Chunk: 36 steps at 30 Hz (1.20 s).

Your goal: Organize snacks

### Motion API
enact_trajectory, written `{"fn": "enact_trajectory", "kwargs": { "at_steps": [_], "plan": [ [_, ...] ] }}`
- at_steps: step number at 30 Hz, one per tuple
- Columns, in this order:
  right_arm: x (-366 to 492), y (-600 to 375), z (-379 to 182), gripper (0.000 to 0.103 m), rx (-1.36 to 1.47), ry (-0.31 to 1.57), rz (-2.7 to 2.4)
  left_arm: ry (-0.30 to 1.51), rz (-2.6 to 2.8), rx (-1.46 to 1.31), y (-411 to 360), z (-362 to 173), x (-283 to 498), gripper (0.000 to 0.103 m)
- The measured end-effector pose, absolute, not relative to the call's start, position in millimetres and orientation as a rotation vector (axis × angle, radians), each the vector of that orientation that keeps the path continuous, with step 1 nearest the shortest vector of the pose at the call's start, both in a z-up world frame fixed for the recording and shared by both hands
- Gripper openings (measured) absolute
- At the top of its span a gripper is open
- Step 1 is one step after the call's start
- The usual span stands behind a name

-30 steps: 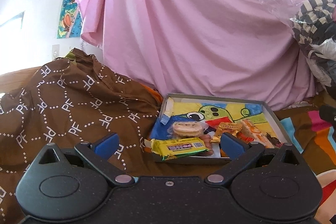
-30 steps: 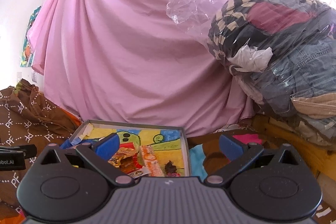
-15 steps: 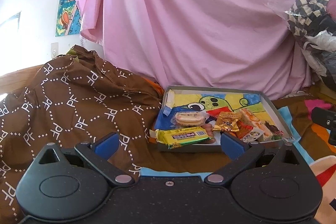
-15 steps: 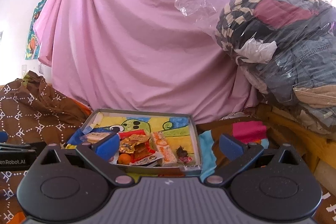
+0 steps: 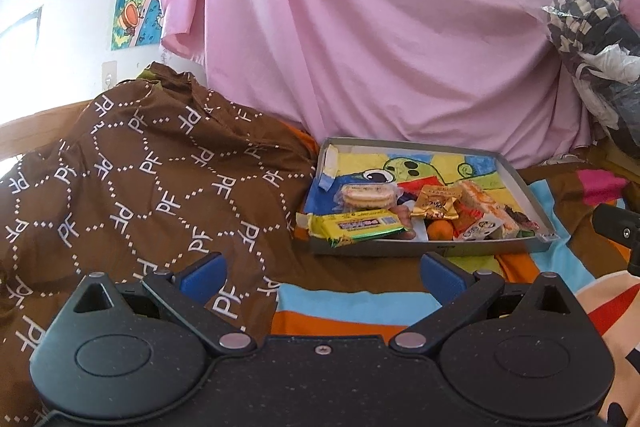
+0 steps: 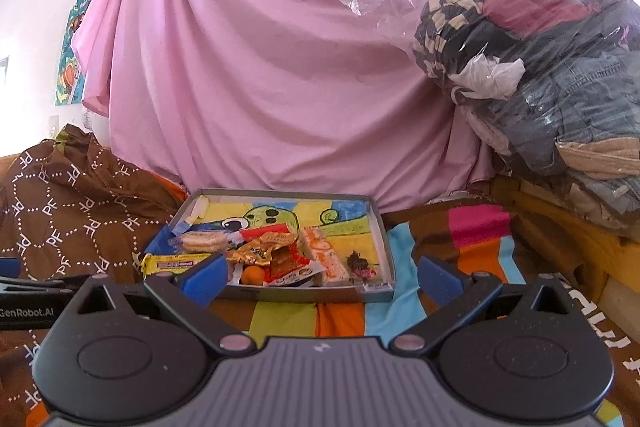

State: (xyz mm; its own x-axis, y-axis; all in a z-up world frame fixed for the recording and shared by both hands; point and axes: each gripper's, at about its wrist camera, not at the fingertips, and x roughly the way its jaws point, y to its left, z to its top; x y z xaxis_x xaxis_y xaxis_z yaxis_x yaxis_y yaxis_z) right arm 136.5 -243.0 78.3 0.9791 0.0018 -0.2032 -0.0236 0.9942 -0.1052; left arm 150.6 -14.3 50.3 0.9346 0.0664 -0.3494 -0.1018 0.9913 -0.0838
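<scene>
Cardboard tray [image 5: 520, 183] of snacks | both jaws spread, empty | clothes bag [image 6: 540, 67] fully visible only right view

Bright daylight was seen, wall [image 5: 60, 27] blown out at left, edges bent by fisheye, dark corners vignetted, focus kept sharp.

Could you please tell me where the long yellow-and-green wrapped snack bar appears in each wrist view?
Left wrist view: the long yellow-and-green wrapped snack bar lies centre, overhanging the tray's near-left corner.
Right wrist view: the bar sits lower left, partly behind the right gripper's left blue finger.
Shared landmark: the shallow grey cardboard tray with a cartoon-print floor, before the pink draped sheet.
</scene>
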Motion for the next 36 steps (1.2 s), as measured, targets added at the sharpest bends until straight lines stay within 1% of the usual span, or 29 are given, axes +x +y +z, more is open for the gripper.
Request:
{"fn": "enact_trajectory", "kwargs": {
  "at_steps": [19,36],
  "plan": [
    [124,-240,80,0.103,-0.086,0.196,0.015,0.319,0.085,-0.108,-6,48,131,0.102],
    [104,-239,63,0.103,-0.056,0.229,-0.001,0.304,0.091,-0.114,-1,34,103,0.102]
  ]
}}
